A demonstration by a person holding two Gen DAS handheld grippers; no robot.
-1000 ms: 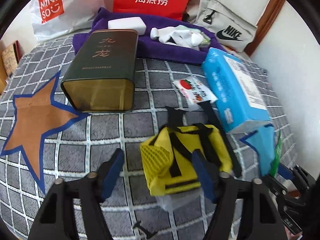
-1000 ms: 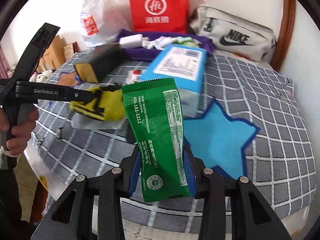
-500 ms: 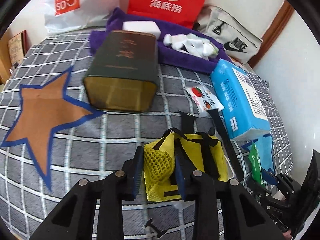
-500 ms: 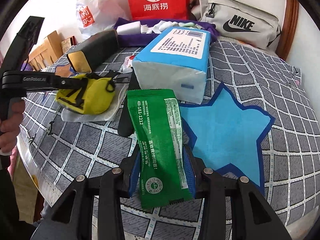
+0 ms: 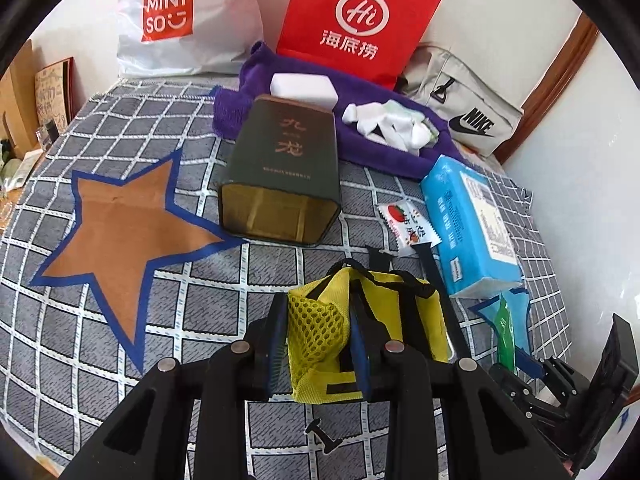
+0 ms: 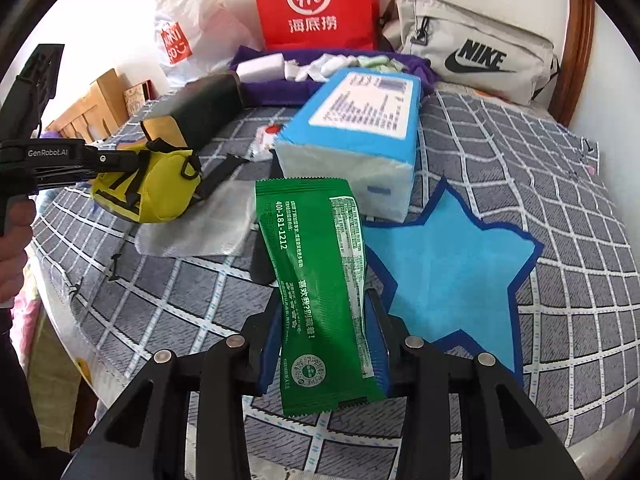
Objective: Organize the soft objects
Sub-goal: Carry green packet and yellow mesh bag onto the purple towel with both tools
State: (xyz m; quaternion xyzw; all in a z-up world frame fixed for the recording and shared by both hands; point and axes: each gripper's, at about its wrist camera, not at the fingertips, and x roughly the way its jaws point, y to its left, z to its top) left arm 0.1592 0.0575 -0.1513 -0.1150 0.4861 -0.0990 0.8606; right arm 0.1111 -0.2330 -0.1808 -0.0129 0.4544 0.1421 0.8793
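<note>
Both tools loaded: left gripper (image 5: 319, 342) clamped on yellow pouch (image 5: 372, 320), right gripper (image 6: 323, 344) pinching green packet (image 6: 320, 280). Lift pouch straight, straps clear.

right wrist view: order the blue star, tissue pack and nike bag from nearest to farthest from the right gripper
1. Blue star, just right of the right gripper.
2. Tissue pack, ahead, beyond the star.
3. Nike bag, far back right by the wall.
</note>
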